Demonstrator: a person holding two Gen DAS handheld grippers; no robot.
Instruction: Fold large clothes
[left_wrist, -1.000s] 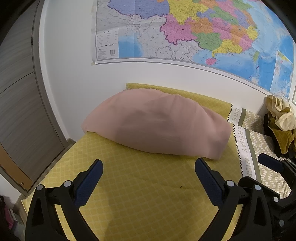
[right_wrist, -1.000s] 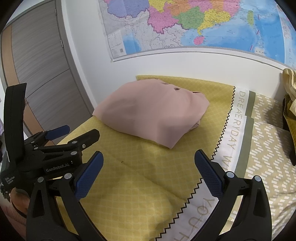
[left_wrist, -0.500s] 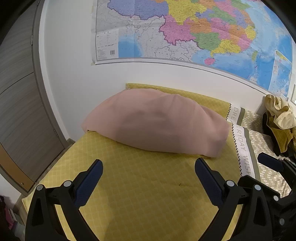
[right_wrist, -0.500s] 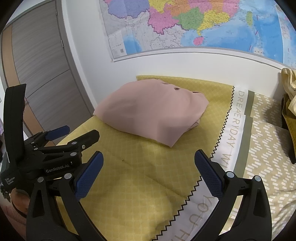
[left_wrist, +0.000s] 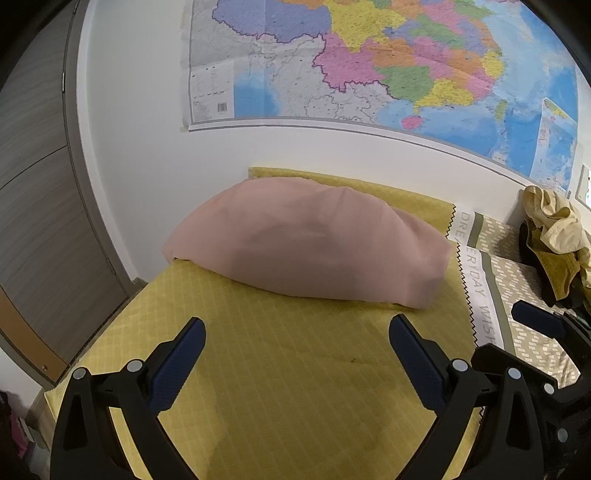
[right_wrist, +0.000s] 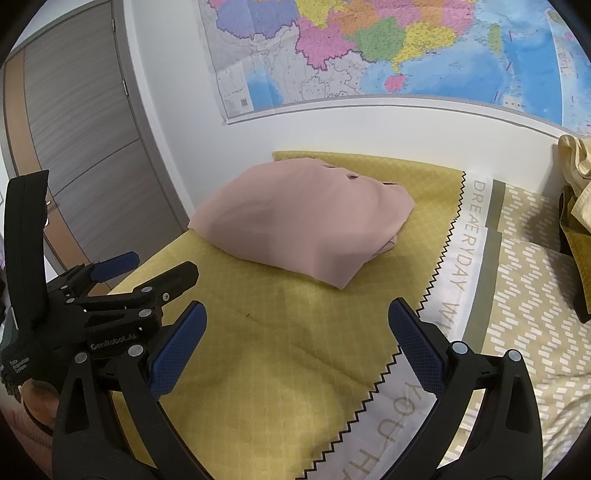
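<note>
Garment (left_wrist: 306, 240): one, dusty pink, smooth matte cloth, folded into a soft rounded bundle, domed on top, with layered edges showing at its right end in the right wrist view (right_wrist: 299, 225). Long axis runs left to right, roughly along the wall behind it; the narrower corner points toward the right, to the lettered band. It lies on the bed, on the far part of the yellow cover, close to the wall.

Cover (left_wrist: 295, 369): one, mustard yellow, woven with a pale diamond lattice, lightly creased, black zigzag stitching along its right edge.

Band (right_wrist: 465, 266): one, white cloth strip with grey capital letters, just right of the cover's zigzag edge.

Bedding (right_wrist: 524, 295): olive-tan with short white dashes, right of the band.

Clothes heap (left_wrist: 554, 236): one crumpled pile, pale cream and mustard cloth over something dark, far right of the garment, against the wall.

Map (left_wrist: 369, 62): one, glossy, many-coloured, on the white wall above the garment.

Door (right_wrist: 81, 140): grey wood-grain panels, left of the garment.

Left claw (left_wrist: 295, 354): black frame, two blue textured pads, spread wide apart, holding nothing, above the cover and short of the garment.

Right claw (right_wrist: 295, 343): same build, two blue pads, spread wide apart, empty, near the cover's zigzag edge, apart from the garment.
</note>
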